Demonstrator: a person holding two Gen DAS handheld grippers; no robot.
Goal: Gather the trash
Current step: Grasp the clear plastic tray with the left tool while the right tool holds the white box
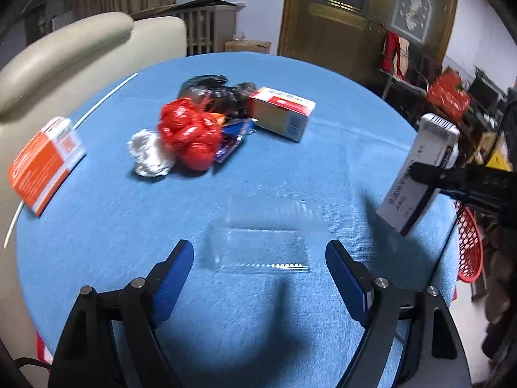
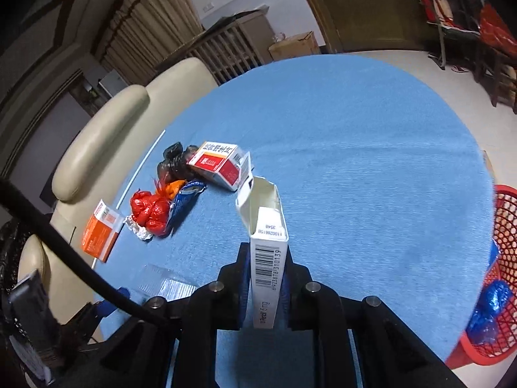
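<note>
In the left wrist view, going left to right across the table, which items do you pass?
Orange box → foil ball → red bag → red-and-white box → white box, held off the table edge by the right gripper. The dark bags and blue wrapper overlap the pile, so omitted.

You're in a home living room: cream sofa [image 1: 64, 51], curtains [image 2: 152, 16], wooden door [image 1: 339, 16], blue-clothed round table [image 2: 371, 161].

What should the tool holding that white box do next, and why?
Probably swing right and carry the white box over the red basket before letting go. The right tool is shut on the box, lifted above the blue table, and the basket at the table's edge already holds blue trash.
</note>
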